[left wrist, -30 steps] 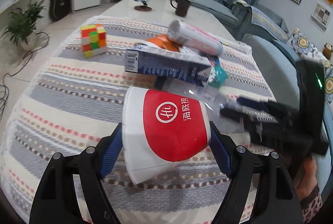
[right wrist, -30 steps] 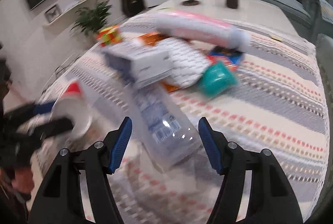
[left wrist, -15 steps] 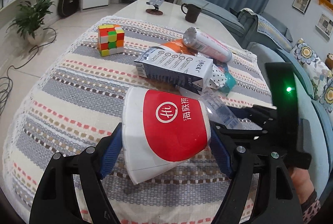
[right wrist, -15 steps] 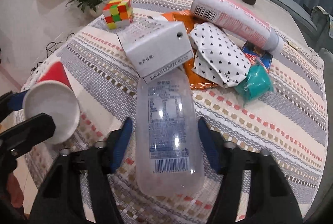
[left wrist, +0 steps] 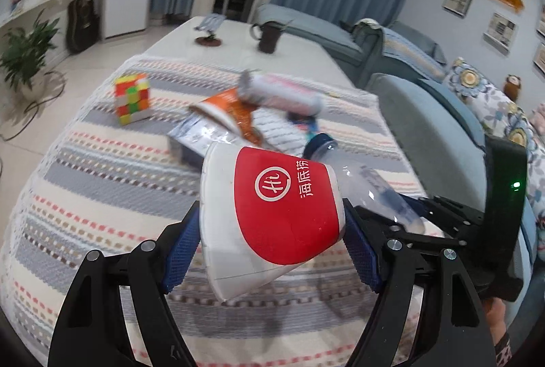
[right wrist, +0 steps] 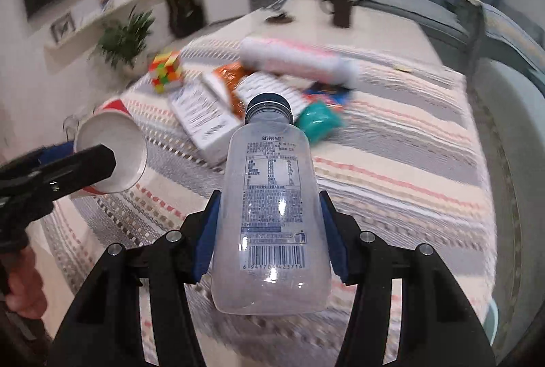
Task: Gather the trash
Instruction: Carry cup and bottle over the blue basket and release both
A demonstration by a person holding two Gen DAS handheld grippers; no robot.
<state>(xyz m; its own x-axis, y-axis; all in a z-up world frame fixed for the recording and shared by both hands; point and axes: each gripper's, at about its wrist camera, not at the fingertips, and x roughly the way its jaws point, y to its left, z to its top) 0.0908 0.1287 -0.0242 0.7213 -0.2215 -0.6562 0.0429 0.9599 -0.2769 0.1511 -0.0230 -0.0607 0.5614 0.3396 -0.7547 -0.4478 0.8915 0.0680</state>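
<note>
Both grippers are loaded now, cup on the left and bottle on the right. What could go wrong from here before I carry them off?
1. The left gripper pinches the thin paper cup across its sides; it may crumple and slip out.
2. The right gripper holds the smooth clear bottle near its base, neck pointing forward, so it may pivot or slide.
3. The two grippers sit close together, so a swing may knock bottle against cup.
</note>
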